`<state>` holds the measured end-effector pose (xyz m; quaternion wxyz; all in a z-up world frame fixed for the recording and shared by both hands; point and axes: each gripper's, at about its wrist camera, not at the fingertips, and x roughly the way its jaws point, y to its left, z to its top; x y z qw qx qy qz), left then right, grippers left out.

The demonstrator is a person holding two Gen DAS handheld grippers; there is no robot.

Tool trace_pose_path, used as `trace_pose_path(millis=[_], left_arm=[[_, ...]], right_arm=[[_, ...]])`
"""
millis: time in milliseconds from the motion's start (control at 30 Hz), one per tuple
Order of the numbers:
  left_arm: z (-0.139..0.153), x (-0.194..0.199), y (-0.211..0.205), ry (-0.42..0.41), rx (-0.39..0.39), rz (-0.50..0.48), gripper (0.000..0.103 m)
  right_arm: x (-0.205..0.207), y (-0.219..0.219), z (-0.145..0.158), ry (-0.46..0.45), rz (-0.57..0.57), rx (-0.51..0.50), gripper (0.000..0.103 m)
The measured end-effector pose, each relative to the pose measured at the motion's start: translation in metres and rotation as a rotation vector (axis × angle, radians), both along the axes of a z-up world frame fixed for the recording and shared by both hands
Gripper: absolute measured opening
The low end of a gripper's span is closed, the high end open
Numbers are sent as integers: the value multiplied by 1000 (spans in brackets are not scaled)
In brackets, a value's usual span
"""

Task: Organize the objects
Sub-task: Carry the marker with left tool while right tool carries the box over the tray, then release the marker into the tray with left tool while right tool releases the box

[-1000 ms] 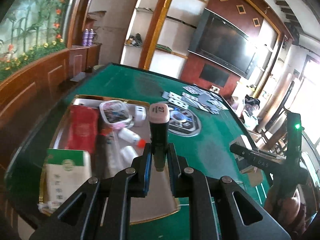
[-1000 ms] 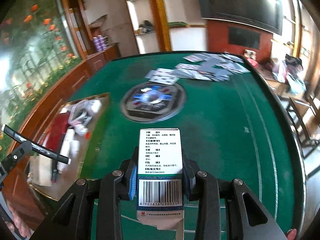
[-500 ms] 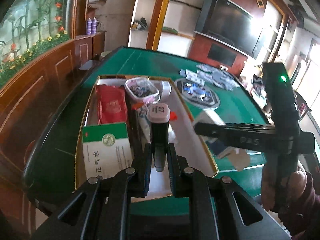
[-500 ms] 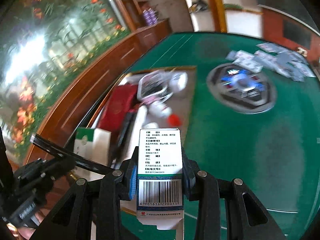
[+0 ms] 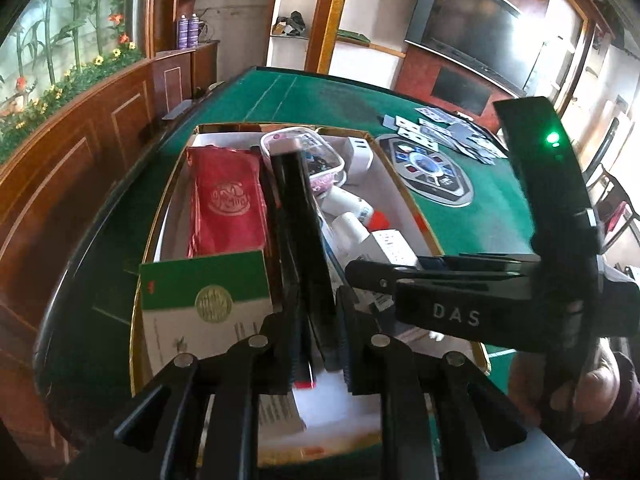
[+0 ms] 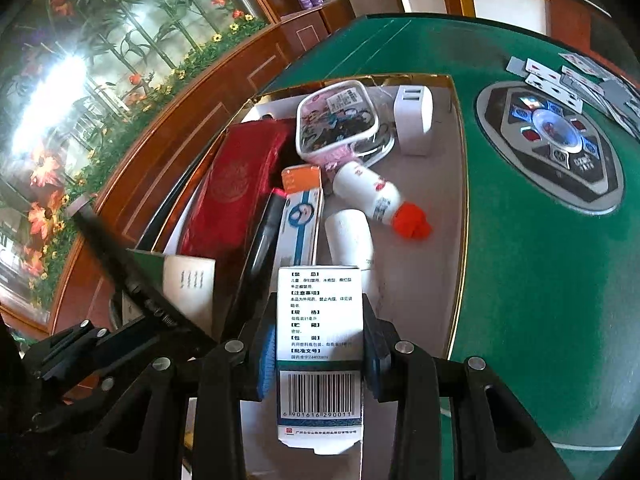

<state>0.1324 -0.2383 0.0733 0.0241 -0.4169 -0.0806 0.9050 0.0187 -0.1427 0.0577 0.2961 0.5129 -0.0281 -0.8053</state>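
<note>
My left gripper [image 5: 316, 340] is shut on a long black tube with a pink cap [image 5: 298, 216], tilted forward low over the gold-rimmed tray [image 5: 158, 216]. My right gripper [image 6: 320, 340] is shut on a white medicine box with a barcode [image 6: 320, 340], held above the tray's near part [image 6: 458, 240]. The right gripper also shows in the left wrist view [image 5: 460, 280]. The tray holds a red pouch [image 6: 236, 184], a green and white box [image 5: 200, 312], a clear lidded container [image 6: 336, 116], a white charger [image 6: 414, 116], a white bottle with a red cap [image 6: 372, 192] and a blue and white box [image 6: 302, 220].
The tray lies on a green felt table [image 6: 540, 260] with a round centre console [image 6: 550, 140]. Playing cards [image 5: 448, 132] are spread at the far side. A wooden rail [image 5: 80, 140] runs along the left edge. A hand [image 5: 592, 392] holds the right gripper.
The black tube has tipped forward and down over the tray. The right gripper has swung left with the medicine box and now hangs over the tray.
</note>
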Motion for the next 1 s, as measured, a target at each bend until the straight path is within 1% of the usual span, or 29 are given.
trace_pose_path(millis=[167, 300, 367, 433, 467, 533, 600, 633, 667, 767, 1000], left_arm=[[-10, -5, 1, -3, -39, 24, 17], [-6, -1, 4, 23, -111, 48, 17], [-4, 0, 2, 30, -121, 55, 18], [-2, 2, 0, 34, -113, 61, 22], [-1, 2, -1, 36, -108, 64, 25], [1, 4, -1, 43, -117, 77, 26], [4, 6, -3, 55, -116, 84, 32], [6, 8, -5, 65, -108, 90, 33], [8, 10, -6, 73, -95, 94, 37], [14, 15, -11, 94, -62, 103, 48], [25, 25, -7, 144, -107, 127, 69]], right_arm=[[-4, -5, 2, 27, 0, 22, 39], [-6, -10, 2, 49, -1, 38, 39], [-8, -11, 3, 57, -7, 48, 40], [-8, -11, 2, 65, -9, 62, 40], [-8, -12, 3, 71, -7, 73, 40], [-6, -14, 3, 79, -5, 87, 41], [-7, -14, 3, 76, -9, 83, 42], [-8, -14, 4, 73, -12, 80, 43], [-9, -14, 4, 67, -11, 75, 44], [-11, -13, 6, 52, -13, 54, 55], [-13, -2, 11, -14, -29, -29, 57]])
